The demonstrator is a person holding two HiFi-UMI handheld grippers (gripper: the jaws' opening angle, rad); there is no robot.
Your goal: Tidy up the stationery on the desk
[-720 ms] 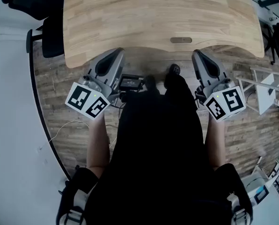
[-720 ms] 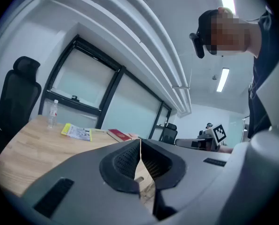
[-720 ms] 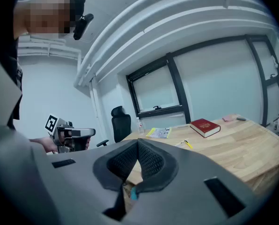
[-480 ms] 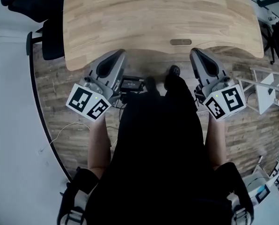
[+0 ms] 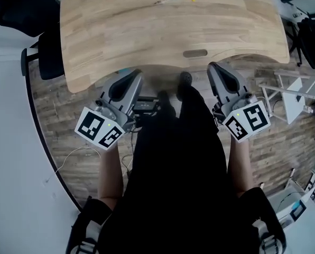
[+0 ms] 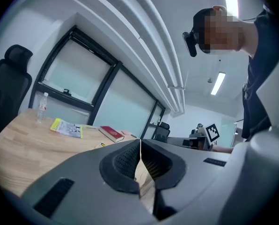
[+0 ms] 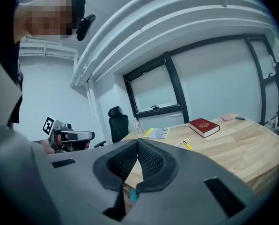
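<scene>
The left gripper (image 6: 140,150) and right gripper (image 7: 137,148) are both clenched on nothing, side by side just short of the desk's (image 5: 147,30) near edge. Well beyond them, toward its far side, lie a yellow pen (image 7: 187,145), a red book (image 7: 204,126) and a yellow leaflet (image 7: 157,133).

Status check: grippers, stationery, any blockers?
Left gripper and right gripper shut, empty, at the desk's near edge. Red book, yellow pen, booklet lie untouched farther across. No obstruction seen.
</scene>
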